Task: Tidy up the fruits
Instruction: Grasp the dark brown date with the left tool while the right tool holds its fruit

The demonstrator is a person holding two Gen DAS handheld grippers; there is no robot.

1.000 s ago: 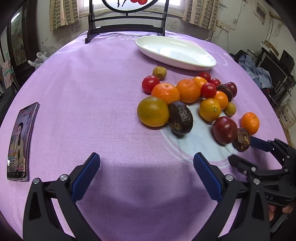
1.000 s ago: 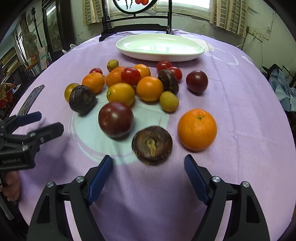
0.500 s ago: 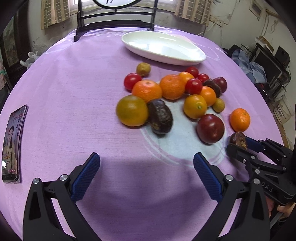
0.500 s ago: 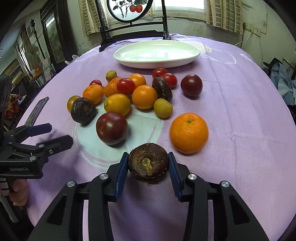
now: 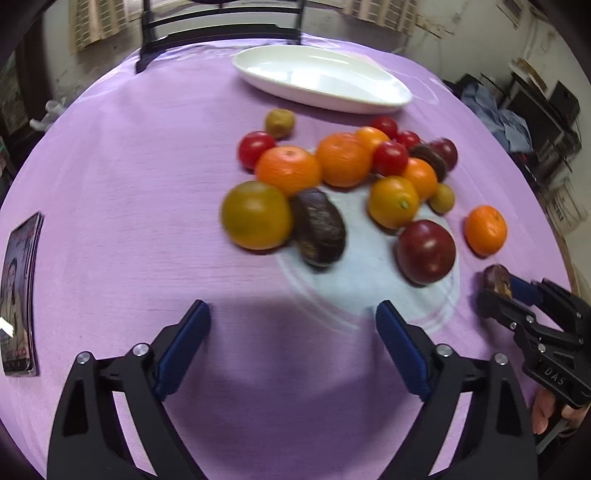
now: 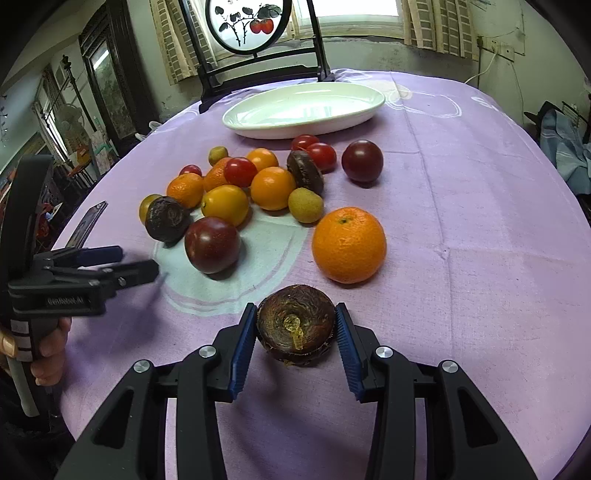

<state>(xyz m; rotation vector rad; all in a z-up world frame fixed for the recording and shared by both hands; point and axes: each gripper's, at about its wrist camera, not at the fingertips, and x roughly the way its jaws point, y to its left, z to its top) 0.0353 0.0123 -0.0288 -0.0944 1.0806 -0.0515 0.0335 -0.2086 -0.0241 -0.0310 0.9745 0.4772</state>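
One dark wrinkled fruit (image 6: pixel 295 328) clamped between the right gripper (image 6: pixel 295 332) pads, low centre of the right wrist view, just below the lone orange (image 6: pixel 349 244).
Left gripper (image 5: pixel 291 332) wide, jaws just narrowed a little, only purple cloth (image 5: pixel 129 184) between them, fruit pile (image 5: pixel 332 177) above in frame. Round framed painting (image 6: pixel 243 24) seen only in the right view; phone (image 5: pixel 20 295) screen only at the left view's left edge. Smooth white oval dish (image 6: pixel 306 107) at upper centre.

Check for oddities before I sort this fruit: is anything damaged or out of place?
The wrinkled dark-brown fruit gripped by the right gripper looks shrivelled, with yellowish residue at its stem end. A smartphone lies apart at the purple tablecloth's edge. The white oval dish is empty.
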